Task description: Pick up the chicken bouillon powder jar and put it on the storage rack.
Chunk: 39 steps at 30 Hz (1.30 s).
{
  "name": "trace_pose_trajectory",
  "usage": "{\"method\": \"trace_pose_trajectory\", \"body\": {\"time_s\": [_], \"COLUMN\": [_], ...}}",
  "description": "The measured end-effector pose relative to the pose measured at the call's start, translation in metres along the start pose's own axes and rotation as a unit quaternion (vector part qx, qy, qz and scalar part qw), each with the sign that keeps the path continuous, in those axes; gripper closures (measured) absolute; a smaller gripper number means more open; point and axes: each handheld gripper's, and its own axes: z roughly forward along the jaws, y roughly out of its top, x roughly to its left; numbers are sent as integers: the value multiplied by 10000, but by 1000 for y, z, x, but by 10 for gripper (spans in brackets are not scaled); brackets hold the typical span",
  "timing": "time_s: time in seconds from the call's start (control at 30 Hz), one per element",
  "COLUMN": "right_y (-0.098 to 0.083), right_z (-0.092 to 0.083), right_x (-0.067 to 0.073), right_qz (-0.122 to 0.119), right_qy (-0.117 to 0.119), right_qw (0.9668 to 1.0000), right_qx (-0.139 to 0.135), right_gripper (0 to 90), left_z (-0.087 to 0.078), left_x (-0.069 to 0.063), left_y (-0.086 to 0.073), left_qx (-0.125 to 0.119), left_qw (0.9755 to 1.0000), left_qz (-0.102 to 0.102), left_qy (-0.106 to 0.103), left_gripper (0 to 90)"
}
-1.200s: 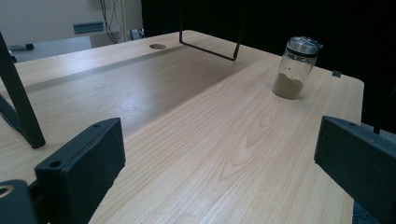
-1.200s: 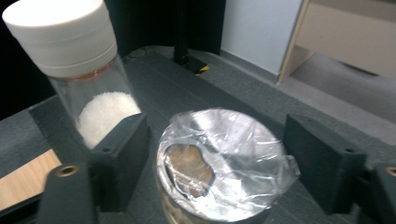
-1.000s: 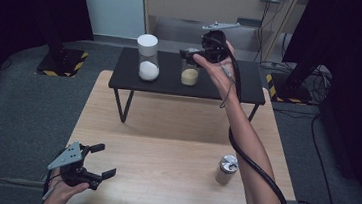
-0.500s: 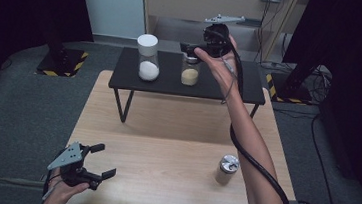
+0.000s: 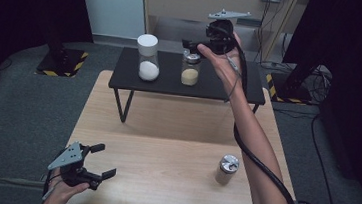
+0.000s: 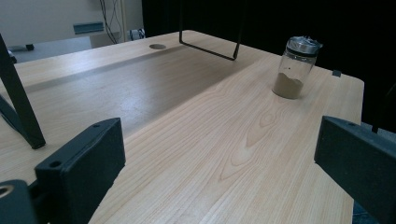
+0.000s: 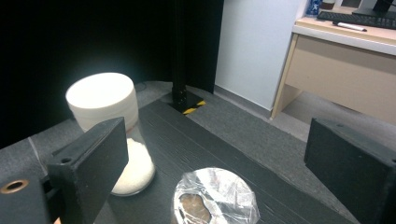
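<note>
At the lower left of the high view we saw the left gripper (image 5: 93, 166) cut off partly by the frame's bottom edge, its jaws wide apart and empty above the wooden table (image 5: 166, 130). Left of centre on the black shelf (image 5: 170, 83) stood a white-capped jar (image 5: 148, 58). Right of it, the right gripper (image 5: 190, 45) hovered over the foil-topped jar (image 5: 190, 70), jaws spread, touching nothing we could make out. At the lower right stood a third jar (image 5: 226, 169).
</note>
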Motion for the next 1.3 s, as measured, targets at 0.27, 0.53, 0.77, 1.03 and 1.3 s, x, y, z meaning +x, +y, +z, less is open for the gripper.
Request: {"method": "trace_pose_trajectory", "body": {"time_s": [0.27, 0.53, 0.77, 1.03, 1.3], "right_y": [2, 2, -7, -22, -33], "right_z": [-17, -38, -58, -74, -88], "right_x": [3, 4, 1, 8, 16], "right_qz": [-146, -200, -204, -414, -645], "right_qy": [134, 340, 565, 797, 941], "right_qw": [9998, 9989, 9972, 9944, 9917], "right_qx": [-74, -247, -447, -549, -586], "right_gripper": [71, 72, 71, 70, 70], "left_z": [0, 0, 0, 1, 1], "left_x": [0, 0, 0, -1, 0], "left_y": [0, 0, 0, 1, 0], "left_qx": [9, 15, 21, 32, 24], "left_qw": [10000, 10000, 10000, 10000, 10000], "left_qz": [0, 3, 1, 8, -4], "left_qy": [-2, 8, 14, 20, 32], "left_gripper": [7, 7, 7, 7, 7]}}
